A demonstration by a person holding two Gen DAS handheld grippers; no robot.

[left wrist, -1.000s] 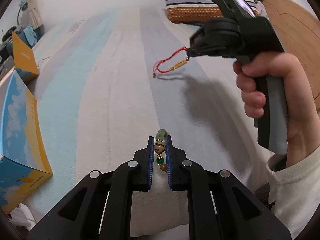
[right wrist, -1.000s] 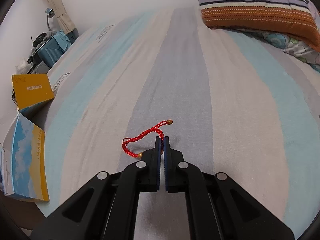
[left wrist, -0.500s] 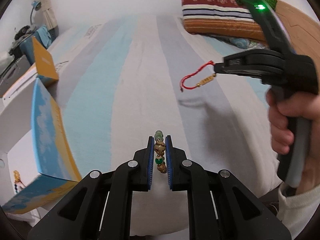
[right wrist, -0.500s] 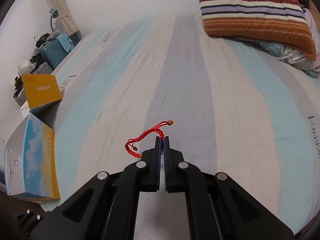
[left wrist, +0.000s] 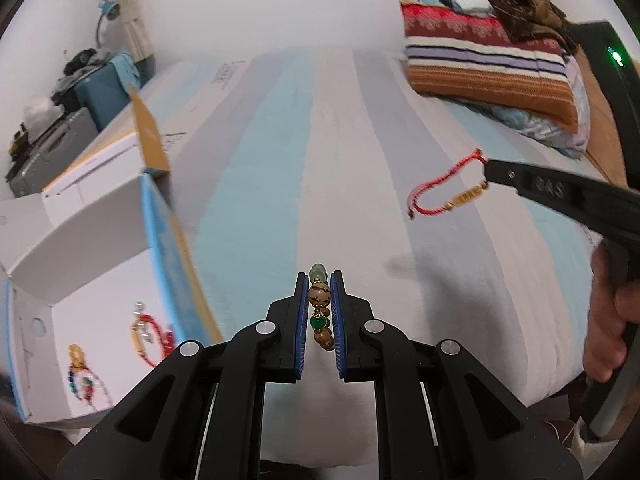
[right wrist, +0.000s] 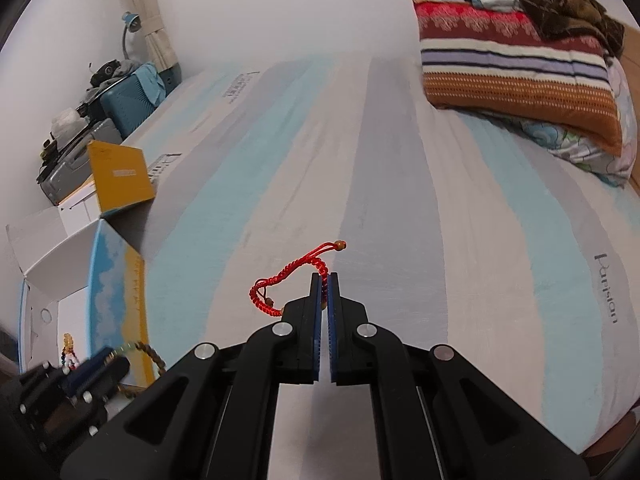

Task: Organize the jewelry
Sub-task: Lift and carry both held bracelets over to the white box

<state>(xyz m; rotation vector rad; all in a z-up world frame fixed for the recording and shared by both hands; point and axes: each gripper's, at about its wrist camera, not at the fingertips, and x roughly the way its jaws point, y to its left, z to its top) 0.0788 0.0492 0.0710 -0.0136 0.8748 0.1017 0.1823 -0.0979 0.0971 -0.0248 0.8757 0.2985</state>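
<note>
My left gripper (left wrist: 320, 280) is shut on a beaded bracelet (left wrist: 319, 295) of brown and green beads, held above the striped bed. My right gripper (right wrist: 324, 278) is shut on a red cord bracelet (right wrist: 288, 280) with a gold charm; it also shows in the left wrist view (left wrist: 440, 196), hanging from the right gripper's tip (left wrist: 490, 170). An open white box (left wrist: 80, 280) with blue and yellow sides sits at the left, holding several bracelets (left wrist: 148, 336). In the right wrist view the left gripper (right wrist: 108, 364) and its beads (right wrist: 148, 354) are beside the box (right wrist: 116, 292).
The bed (left wrist: 320, 140) has grey, blue and white stripes. A striped pillow and folded blankets (left wrist: 488, 68) lie at the far right. A yellow box flap (right wrist: 120, 176) stands behind the open box. Suitcases and clutter (right wrist: 120, 100) stand by the wall at left.
Both grippers have pulled back and risen, each still holding its bracelet. The open box has come into fuller view at the left, with its inside now showing.
</note>
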